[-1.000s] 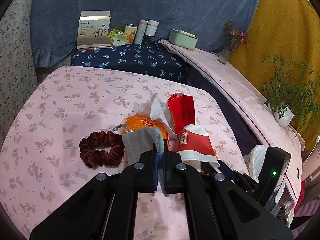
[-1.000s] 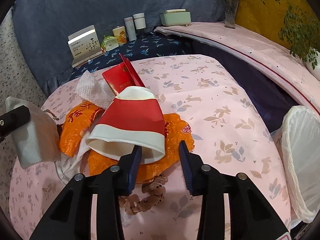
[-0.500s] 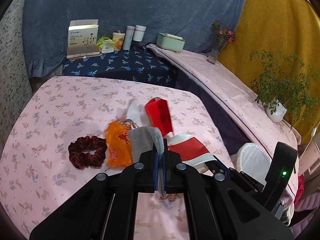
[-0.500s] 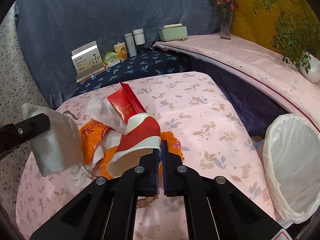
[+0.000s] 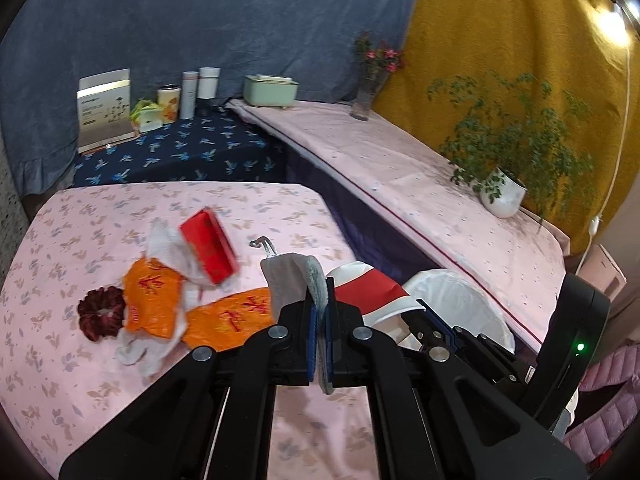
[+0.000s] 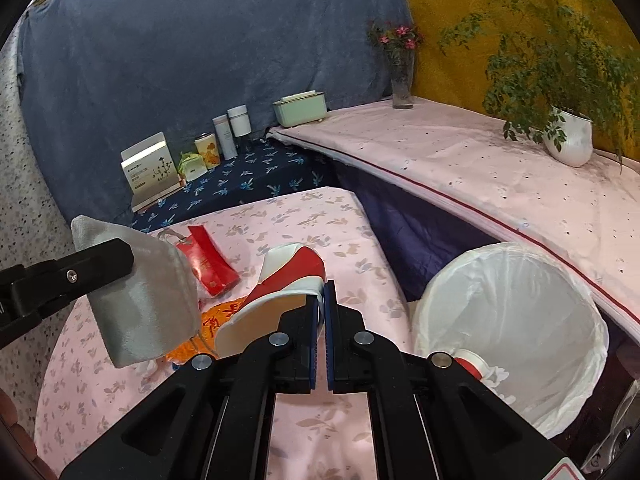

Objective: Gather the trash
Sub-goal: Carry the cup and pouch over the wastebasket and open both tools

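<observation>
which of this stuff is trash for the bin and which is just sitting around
For the job:
- paper cup, pinched in the right claw
- orange wrappers
- red packet
- crumpled tissue
- lined bin

Just lying about:
- grey cloth, held in the left claw
- dark red scrunchie
- potted plant
- flower vase
- green box

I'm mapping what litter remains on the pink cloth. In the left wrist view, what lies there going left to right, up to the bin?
Dark red scrunchie → orange wrapper → red box → grey cloth shut in the left gripper → red-and-white paper cup → white-lined bin.
</observation>
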A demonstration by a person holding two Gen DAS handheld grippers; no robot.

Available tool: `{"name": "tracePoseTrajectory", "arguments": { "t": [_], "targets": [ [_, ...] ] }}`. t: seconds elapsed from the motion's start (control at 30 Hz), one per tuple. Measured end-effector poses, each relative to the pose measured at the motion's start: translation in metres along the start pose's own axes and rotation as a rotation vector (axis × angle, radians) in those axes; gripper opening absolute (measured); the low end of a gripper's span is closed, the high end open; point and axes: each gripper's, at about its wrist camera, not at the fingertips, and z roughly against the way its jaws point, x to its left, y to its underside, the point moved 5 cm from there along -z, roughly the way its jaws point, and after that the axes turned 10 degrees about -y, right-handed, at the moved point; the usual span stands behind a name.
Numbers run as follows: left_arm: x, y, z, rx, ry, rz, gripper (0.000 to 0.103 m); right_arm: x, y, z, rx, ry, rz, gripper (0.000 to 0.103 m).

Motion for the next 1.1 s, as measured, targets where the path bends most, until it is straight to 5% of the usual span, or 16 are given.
{"name": "tracePoseTrajectory", "arguments": {
  "t": [0.67, 1.03, 1.1],
  "targets": [
    [-0.146, 0.021, -0.027, 0.055, 0.186, -0.16, 0.003, -0.158, 0.017, 0.067, -0.052, 0.184, -0.19, 0.003],
    [-0.176, 0.037, -0.05, 0.107, 0.205, -0.197, 0.004, -0.193, 0.035, 0.069, -0.03, 0.218, -0.231, 0.004],
    [-0.177, 0.039, -0.053, 0.119, 0.194, -0.198, 0.015, -0.194, 0.036, 0.069, -0.033, 0.223, -0.233, 0.008]
  ]
}}
